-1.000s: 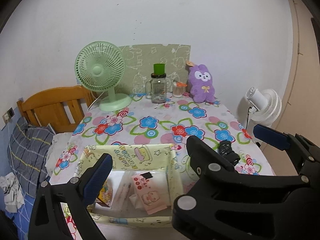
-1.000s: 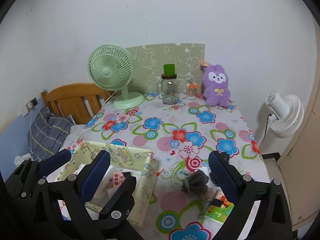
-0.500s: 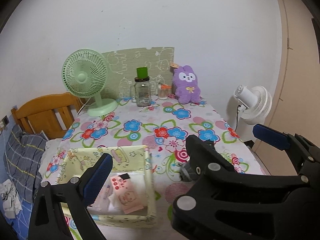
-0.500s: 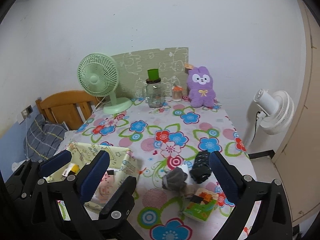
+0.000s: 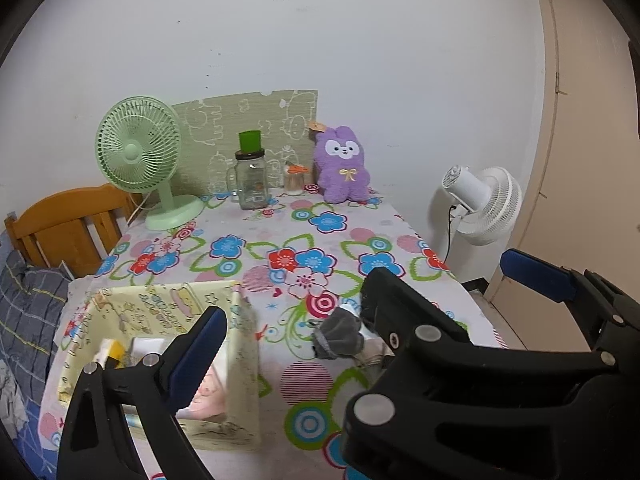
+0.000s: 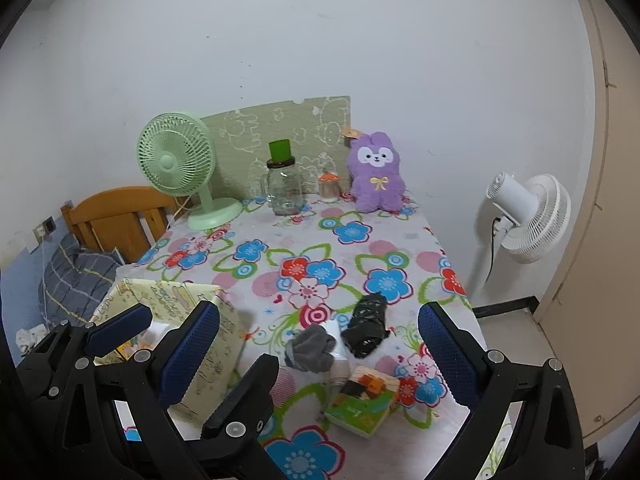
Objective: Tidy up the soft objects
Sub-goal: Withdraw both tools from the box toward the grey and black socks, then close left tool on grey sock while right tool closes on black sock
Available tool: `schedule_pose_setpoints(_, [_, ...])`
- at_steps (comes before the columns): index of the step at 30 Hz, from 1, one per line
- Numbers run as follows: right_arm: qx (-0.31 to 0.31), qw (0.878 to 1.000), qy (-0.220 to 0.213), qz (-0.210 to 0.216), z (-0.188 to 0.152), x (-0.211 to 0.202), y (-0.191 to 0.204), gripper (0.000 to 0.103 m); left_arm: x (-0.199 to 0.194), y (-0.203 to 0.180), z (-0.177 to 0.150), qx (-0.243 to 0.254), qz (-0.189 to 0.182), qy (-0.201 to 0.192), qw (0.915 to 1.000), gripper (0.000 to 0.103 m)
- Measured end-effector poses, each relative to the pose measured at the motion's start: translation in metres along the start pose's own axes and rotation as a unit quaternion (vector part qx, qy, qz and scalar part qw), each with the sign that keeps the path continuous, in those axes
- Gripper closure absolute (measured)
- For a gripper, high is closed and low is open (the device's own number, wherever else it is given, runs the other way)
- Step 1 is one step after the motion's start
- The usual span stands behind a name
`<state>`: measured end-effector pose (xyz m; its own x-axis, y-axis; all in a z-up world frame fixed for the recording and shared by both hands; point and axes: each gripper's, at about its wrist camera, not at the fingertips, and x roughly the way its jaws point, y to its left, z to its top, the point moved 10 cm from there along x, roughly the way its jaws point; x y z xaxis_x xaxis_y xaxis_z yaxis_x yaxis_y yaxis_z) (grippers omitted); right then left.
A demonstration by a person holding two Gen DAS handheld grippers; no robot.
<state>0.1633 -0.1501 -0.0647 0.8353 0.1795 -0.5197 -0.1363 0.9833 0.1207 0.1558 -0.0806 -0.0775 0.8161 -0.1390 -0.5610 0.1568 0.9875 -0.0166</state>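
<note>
Right wrist view: our right gripper (image 6: 320,344) gapes wide, empty, above the grey sock (image 6: 312,347), a crumpled knit bundle. Beside it the black roll (image 6: 366,330) lies long axis toward the wall. Our left gripper (image 5: 360,304) is also wide, empty. Since earlier, both drew nearer; the fabric box (image 6: 224,320) sits left.

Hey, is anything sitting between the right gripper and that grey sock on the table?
Nothing visible does. The right gripper is open above the table, and the grey sock lies between its fingers' line of sight. A black sock and a green book lie beside it, not in front.
</note>
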Motion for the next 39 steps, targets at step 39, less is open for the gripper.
schedule_pose_setpoints(39, [0.037, 0.998, 0.050, -0.026, -0.054, 0.089, -0.075, 0.002, 0.107, -0.034, -0.051, -0.009, 0.011, 0.088, 0.9960, 0.015])
